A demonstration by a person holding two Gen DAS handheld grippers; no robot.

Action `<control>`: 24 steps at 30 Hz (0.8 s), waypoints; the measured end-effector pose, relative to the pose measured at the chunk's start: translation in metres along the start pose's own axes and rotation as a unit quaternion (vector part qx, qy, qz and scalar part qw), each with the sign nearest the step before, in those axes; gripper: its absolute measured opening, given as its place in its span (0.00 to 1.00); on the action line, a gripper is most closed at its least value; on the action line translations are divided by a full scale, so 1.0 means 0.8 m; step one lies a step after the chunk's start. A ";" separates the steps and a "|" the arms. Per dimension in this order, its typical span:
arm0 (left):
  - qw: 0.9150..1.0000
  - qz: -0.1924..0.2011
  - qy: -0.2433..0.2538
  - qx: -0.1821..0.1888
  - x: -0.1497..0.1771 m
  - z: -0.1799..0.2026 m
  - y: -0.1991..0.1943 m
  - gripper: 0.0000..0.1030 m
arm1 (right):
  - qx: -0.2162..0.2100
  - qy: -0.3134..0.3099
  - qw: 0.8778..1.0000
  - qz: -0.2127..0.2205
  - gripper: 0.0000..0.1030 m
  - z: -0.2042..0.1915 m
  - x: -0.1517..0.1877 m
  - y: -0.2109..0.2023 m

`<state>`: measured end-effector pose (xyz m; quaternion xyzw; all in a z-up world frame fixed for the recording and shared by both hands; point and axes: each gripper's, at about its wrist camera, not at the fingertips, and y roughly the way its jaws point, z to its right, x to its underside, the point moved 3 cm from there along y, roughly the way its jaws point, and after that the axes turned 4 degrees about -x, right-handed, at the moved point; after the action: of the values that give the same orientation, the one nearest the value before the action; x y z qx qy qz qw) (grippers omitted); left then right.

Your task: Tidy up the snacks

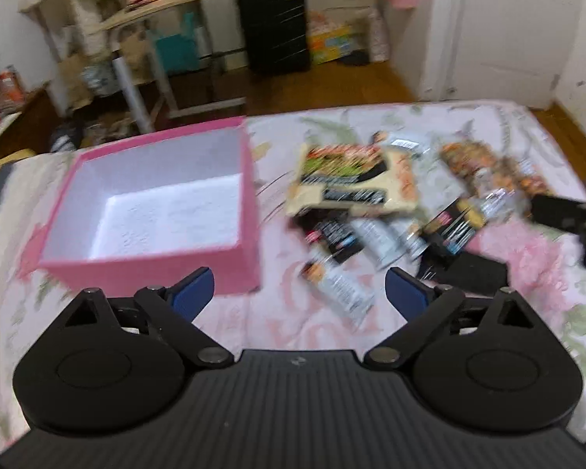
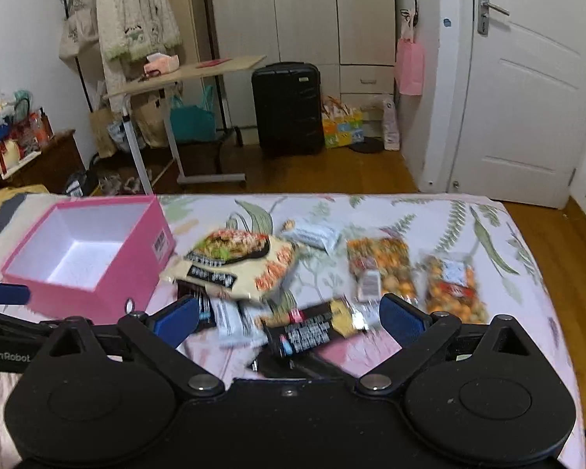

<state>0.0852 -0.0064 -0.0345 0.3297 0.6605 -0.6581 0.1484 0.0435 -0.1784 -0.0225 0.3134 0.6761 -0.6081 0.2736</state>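
My left gripper (image 1: 300, 291) hangs over the floral bedsheet (image 1: 441, 125) with its blue-padded jaws spread wide and nothing between them. My right gripper (image 2: 289, 318) is likewise spread open above the sheet, gripping nothing, though a black and yellow snack packet (image 2: 312, 330) lies on the sheet below the gap between its pads; its picture is blurred, so I cannot read any wrapper.

I place everything by the square pink cardboard box with a white inside (image 1: 156, 211). The box stands open and holds nothing, on the bed. Just to the right of it lies the large cream noodle packet printed with a bowl of food (image 2: 234, 262), its near corner close to the box's side wall, resting on top of several small black and white wrapped bars (image 2: 230, 318). Farther right of the box, well apart from it, lie two clear bags of orange mixed crackers (image 2: 381, 269), side by side. Beyond the noodle packet, away from the box, sits a small white wrapped snack (image 2: 312, 236). All snacks are outside the box.
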 end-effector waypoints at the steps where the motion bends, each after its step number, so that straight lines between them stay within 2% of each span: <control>1: 1.000 0.011 0.006 0.011 -0.006 0.000 0.006 0.93 | 0.006 -0.003 1.000 -0.005 0.97 0.002 -0.003 0.013; 3: 0.999 0.019 0.025 0.022 -0.017 0.001 0.024 0.93 | 0.030 -0.002 0.999 -0.021 0.97 0.008 -0.004 0.043; 4: 0.999 0.016 0.033 0.029 -0.024 0.002 0.035 0.93 | 0.028 -0.002 0.999 -0.021 0.97 0.012 -0.005 0.059; 6: 0.997 0.010 0.043 0.055 -0.040 0.004 0.058 0.93 | -0.002 0.010 1.000 -0.025 0.97 0.022 -0.008 0.086; 8: 0.997 0.005 0.049 0.060 -0.062 0.004 0.087 0.92 | -0.039 0.039 0.998 -0.029 0.94 0.033 -0.016 0.110; 9: 0.997 0.007 0.050 0.052 -0.071 0.004 0.101 0.82 | -0.050 0.065 0.996 -0.031 0.93 0.040 -0.020 0.123; 11: 0.997 0.006 0.059 0.043 -0.090 0.003 0.132 0.71 | -0.079 0.113 0.990 -0.026 0.92 0.053 -0.026 0.145; 17: 0.997 -0.017 0.062 0.042 -0.124 0.009 0.220 0.71 | -0.135 0.161 0.975 -0.075 0.87 0.055 -0.017 0.225; 19: 0.998 -0.029 0.051 0.039 -0.131 0.010 0.244 0.71 | -0.131 0.148 0.977 -0.078 0.87 0.046 -0.011 0.244; 21: 0.996 -0.057 0.036 0.052 -0.135 0.011 0.268 0.71 | -0.140 0.144 0.976 -0.078 0.87 0.042 -0.007 0.259; 24: 0.994 -0.078 -0.007 0.074 -0.142 0.009 0.293 0.71 | -0.185 0.180 0.964 -0.068 0.87 0.045 -0.008 0.277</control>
<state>0.3146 -0.0604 -0.1444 0.2825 0.6327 -0.7169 0.0766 0.2148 -0.2003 -0.1655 0.3150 0.8345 -0.4235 0.1583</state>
